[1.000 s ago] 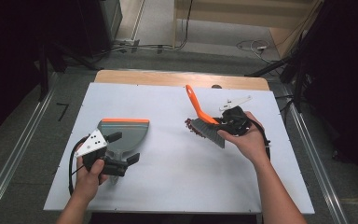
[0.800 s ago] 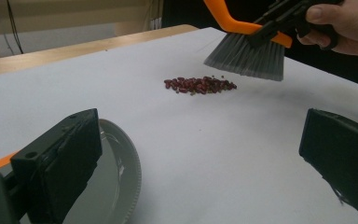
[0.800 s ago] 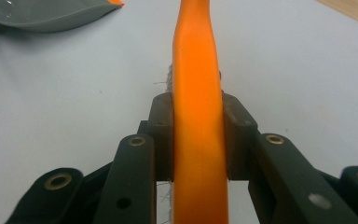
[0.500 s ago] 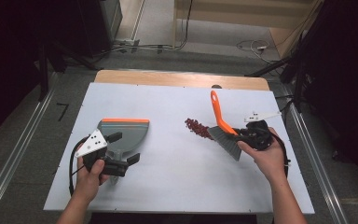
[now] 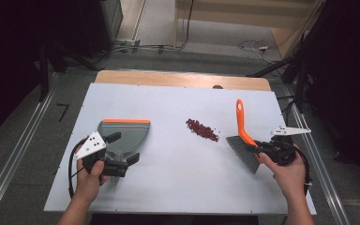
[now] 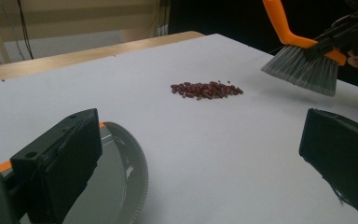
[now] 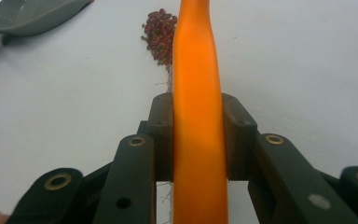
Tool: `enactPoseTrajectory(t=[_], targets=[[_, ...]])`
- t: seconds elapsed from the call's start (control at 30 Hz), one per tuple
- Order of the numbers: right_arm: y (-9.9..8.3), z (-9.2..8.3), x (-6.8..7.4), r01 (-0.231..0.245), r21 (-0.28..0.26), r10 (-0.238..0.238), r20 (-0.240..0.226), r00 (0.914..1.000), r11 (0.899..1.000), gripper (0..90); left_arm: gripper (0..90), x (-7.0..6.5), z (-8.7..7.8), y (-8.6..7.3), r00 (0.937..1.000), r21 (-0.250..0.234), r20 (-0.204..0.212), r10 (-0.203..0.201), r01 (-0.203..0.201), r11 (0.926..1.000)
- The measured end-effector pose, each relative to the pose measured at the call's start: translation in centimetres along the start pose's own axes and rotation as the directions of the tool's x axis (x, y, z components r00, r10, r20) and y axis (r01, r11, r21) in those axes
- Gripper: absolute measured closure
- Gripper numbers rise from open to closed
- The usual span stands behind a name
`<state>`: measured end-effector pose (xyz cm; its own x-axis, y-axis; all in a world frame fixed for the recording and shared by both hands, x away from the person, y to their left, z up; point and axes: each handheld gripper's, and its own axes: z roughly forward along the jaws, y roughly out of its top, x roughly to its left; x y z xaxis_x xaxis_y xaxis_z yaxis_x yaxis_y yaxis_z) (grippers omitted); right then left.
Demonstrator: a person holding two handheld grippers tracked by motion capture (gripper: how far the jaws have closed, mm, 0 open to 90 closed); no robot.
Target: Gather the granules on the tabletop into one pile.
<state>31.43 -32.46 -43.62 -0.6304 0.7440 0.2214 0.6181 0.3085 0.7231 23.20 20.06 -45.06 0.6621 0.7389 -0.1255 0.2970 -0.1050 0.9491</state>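
A grey dustpan (image 5: 124, 133) with an orange edge lies on the white table at the left. My left gripper (image 5: 122, 149) sits over its near part with the jaws standing wide open. In the left gripper view the dustpan (image 6: 121, 177) shows under the left jaw of the left gripper (image 6: 200, 133). A small pile of dark red beans (image 5: 201, 130) lies at mid-table, and the same beans (image 6: 206, 89) show ahead of the left gripper. My right gripper (image 5: 258, 149) is shut on the orange handle of a brush (image 5: 240, 123). Its grey bristles (image 5: 243, 153) are right of the beans, apart from them.
The white table top (image 5: 178, 187) rests on a wooden bench whose far edge (image 5: 178, 78) shows behind it. Metal rails (image 5: 9, 173) run along both sides. Cables lie on the floor beyond the table.
My right gripper has carried the brush rightward and nearer, off the beans, which now lie uncovered. The left gripper and dustpan have stayed put.
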Motion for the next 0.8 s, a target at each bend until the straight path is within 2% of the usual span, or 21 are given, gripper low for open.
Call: enactPoseTrajectory(t=[0.1,0.27,0.5,0.8], targets=[[-0.8,-0.5,-0.6,-0.042,-0.022,0.041,-0.028,0.9988,0.999,68.3,0.0,0.0,0.1,0.0,1.0000,0.001,0.002,0.003,-0.003,1.0000],[-1.6,-0.7,-1.4,-0.071,-0.008,0.071,-0.016,0.9974,0.997,68.4,0.0,-0.1,0.1,0.0,1.0000,0.007,0.002,0.005,-0.005,1.0000],[-2.2,-1.4,-2.5,-0.116,-0.031,0.116,-0.025,0.9930,0.993,68.4,0.0,0.0,0.0,0.0,1.0000,0.004,0.001,-0.002,0.002,1.0000],[-2.2,-1.5,-2.8,-0.121,-0.031,0.121,-0.024,0.9924,0.992,68.4,0.0,-0.1,0.3,-0.1,1.0000,0.017,0.003,0.004,-0.004,0.9998]])
